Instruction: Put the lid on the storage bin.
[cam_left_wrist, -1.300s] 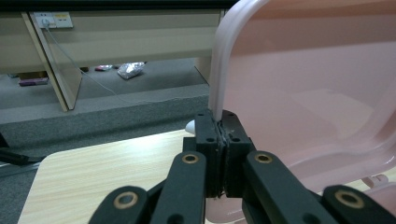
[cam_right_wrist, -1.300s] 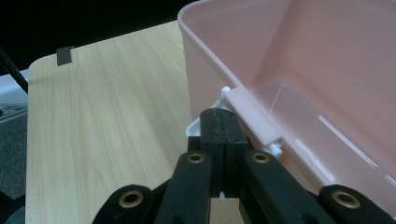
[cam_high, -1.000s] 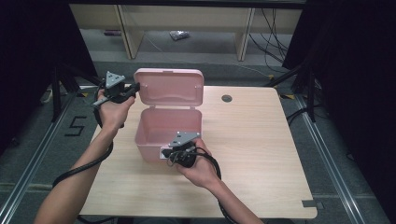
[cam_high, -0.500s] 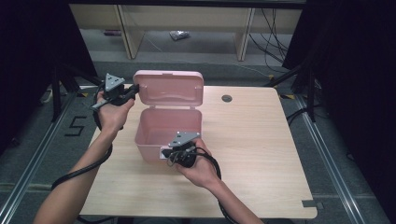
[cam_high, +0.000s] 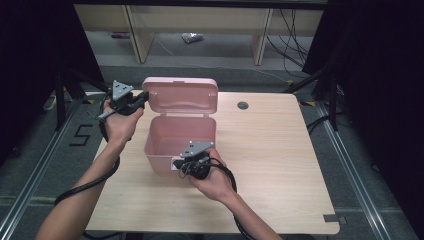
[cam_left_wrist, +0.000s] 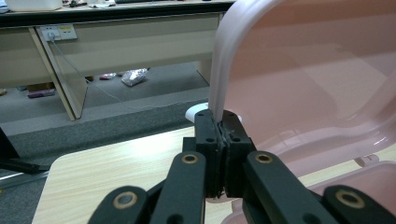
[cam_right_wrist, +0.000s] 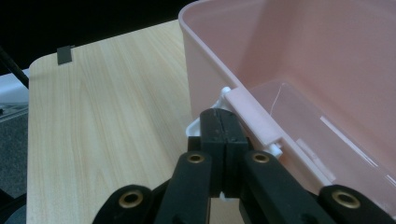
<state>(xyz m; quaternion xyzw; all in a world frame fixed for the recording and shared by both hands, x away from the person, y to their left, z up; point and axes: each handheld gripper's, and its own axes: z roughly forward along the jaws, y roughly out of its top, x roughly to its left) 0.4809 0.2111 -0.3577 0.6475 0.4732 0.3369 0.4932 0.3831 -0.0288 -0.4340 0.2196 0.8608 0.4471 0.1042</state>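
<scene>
Pink plastic box (cam_high: 175, 142) sits mid-table (cam_high: 280, 165), lid (cam_high: 182, 94) up. Our left hand-held gripper (cam_left_wrist: 218, 140) pinches the lid's edge, the right hand-held gripper (cam_right_wrist: 224, 135) is clamped on the front latch (cam_right_wrist: 254, 119). We'd steady the box and swing the lid gently.

High view overlooks the table (cam_high: 280, 165); 2 gripper views share the pink box (cam_high: 172, 137) close-up

Lab-like recording room: black curtains (cam_high: 30, 60), floor rails (cam_high: 30, 200), loose cables (cam_high: 295, 30), wall sockets (cam_left_wrist: 58, 31).
</scene>
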